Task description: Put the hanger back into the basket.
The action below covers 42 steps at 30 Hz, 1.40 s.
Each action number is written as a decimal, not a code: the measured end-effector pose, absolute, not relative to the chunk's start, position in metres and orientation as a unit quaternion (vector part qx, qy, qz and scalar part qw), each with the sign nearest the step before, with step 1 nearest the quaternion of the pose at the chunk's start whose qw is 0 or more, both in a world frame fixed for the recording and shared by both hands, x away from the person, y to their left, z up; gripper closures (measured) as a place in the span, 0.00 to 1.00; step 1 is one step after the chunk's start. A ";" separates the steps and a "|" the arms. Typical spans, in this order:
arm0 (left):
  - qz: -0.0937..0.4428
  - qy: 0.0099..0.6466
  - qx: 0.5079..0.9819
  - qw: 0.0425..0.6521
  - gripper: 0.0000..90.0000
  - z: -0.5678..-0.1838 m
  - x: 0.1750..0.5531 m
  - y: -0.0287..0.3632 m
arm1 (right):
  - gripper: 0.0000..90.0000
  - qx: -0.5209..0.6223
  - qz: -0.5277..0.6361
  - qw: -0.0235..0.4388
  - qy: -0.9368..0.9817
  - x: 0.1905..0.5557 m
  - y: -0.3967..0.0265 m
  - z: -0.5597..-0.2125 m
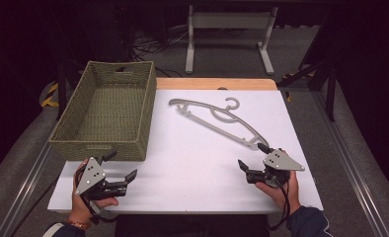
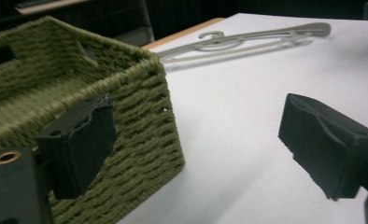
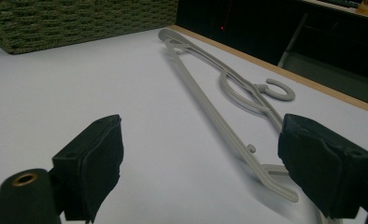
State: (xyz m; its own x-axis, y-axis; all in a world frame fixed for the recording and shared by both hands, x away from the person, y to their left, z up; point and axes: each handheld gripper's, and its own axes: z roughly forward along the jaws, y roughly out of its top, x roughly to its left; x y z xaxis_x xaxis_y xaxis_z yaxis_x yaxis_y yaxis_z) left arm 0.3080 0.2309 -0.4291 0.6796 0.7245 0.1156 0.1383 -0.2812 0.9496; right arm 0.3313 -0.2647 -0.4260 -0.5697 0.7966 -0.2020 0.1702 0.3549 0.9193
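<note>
Grey hanger (image 1: 217,120) flat on table, right tool (image 1: 254,162) gaping beside its end, left tool (image 1: 117,165) gaping near basket (image 1: 79,136)

High view overhead, gripper views low, close — sharing hanger (image 1: 217,118), basket (image 1: 108,111)

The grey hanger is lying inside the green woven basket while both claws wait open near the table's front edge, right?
Not quite: the grey hanger lies flat on the white table, beside the green woven basket, as the high view shows. The left claw and right claw are indeed open.
</note>
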 end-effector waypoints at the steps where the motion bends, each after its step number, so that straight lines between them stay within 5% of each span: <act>1: 0.277 0.289 0.751 0.525 0.13 -0.430 0.309 0.230 | 0.16 0.320 0.468 0.335 0.753 0.331 -0.265 -0.426; 10: 0.266 0.276 0.771 0.508 0.16 -0.438 0.308 0.228 | 0.18 0.314 0.473 0.320 0.759 0.332 -0.263 -0.423; 18: 0.260 0.295 0.781 0.484 0.07 -0.443 0.316 0.230 | 0.21 0.323 0.452 0.310 0.772 0.339 -0.257 -0.417; 23: 0.259 0.293 0.790 0.472 0.05 -0.445 0.316 0.229 | 0.30 0.307 0.454 0.275 0.790 0.347 -0.260 -0.411; 36: 0.268 0.284 0.805 0.446 0.04 -0.449 0.318 0.229 | 0.24 0.337 0.379 0.279 0.816 0.396 -0.278 -0.383; 42: 0.266 0.286 0.803 0.450 0.05 -0.449 0.318 0.229 | 0.30 0.362 0.368 0.255 0.818 0.427 -0.289 -0.383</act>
State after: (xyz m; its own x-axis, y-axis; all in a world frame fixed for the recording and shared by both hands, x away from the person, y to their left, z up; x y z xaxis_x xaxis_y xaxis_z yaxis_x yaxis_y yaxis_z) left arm 0.3182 0.2290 -0.4489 0.6943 0.6993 0.1702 0.2203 -0.4317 0.8747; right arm 0.4272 -0.2891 -0.3831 -0.6081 0.7794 -0.1510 0.4043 0.4677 0.7860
